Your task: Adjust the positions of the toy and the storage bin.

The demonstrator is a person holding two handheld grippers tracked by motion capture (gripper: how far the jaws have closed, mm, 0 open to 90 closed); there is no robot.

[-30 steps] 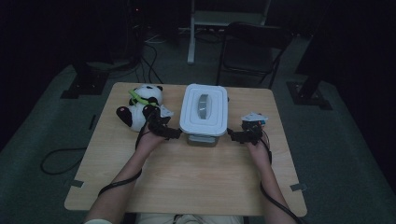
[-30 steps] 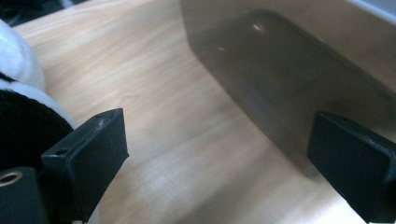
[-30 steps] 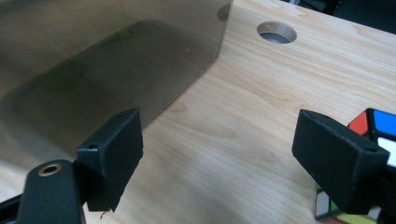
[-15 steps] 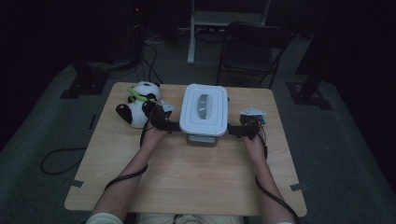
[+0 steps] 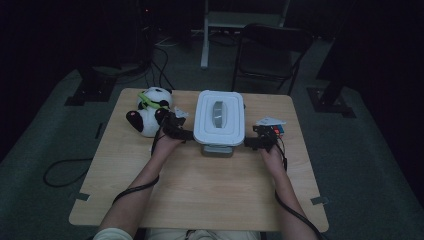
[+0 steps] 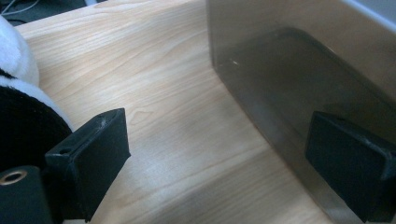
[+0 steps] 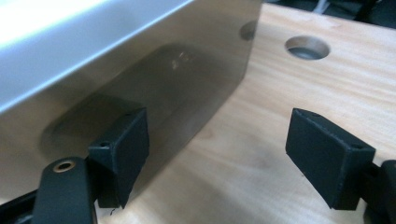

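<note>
Panda plush (image 5: pixel 148 116): sits far left, beside my left gripper (image 5: pixel 186 134), jaws spread.
Lidded container (image 5: pixel 219 117): mid-table, flanked by both grippers.
Right gripper (image 5: pixel 251 143): jaws spread.
Tip: I should catch the lid rim evenly on both sides.

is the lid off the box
No, the white lid sits on the box, between the two open grippers.

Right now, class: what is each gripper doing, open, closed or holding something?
Left gripper: open, holding nothing, beside the lidded box.
Right gripper: open, holding nothing, at the box's other side.
</note>
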